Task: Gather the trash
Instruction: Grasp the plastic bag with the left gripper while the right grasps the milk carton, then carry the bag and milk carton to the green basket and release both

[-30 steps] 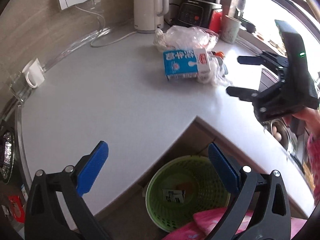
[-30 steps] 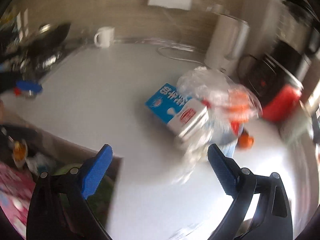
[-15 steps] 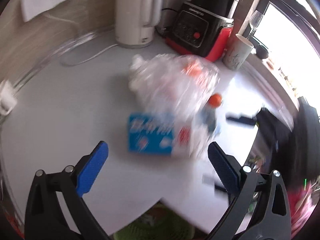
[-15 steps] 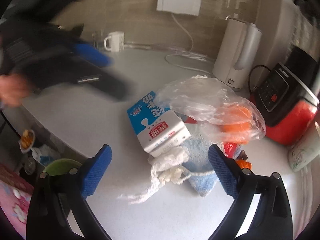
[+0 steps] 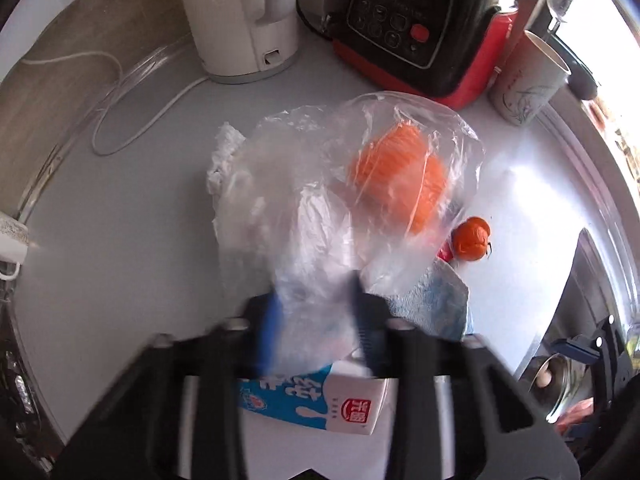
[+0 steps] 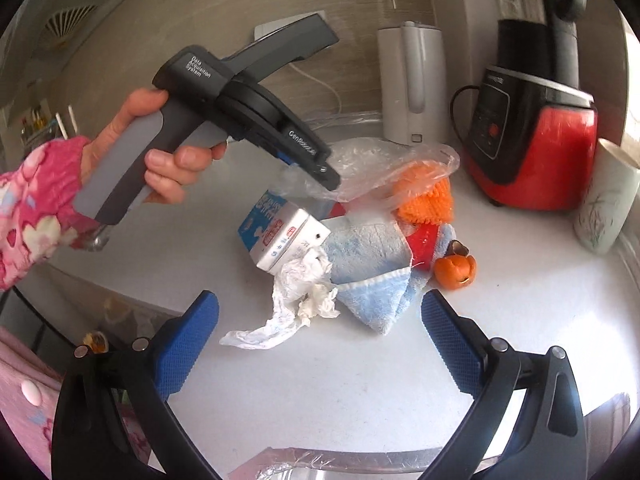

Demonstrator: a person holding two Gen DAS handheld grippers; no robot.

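Left wrist view: the left gripper [image 5: 314,320] is closing on one clear plastic bag [image 5: 320,208] above one milk carton [image 5: 316,400]; the right gripper [image 6: 320,340] stands wide, empty.

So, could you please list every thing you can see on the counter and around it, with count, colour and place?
plastic bag: one, clear, on top of the trash pile, holding orange pieces
milk carton: one, blue and white, left of the pile
crumpled tissue: one, white, in front of the carton
cloth: one, light blue, under the bag
orange peel: one, right of the cloth
kettle: one, white, at the wall
blender: one, red and black, right of the kettle
cup: one, white, far right
left gripper: jaws closing on the bag
right gripper: open, above the counter
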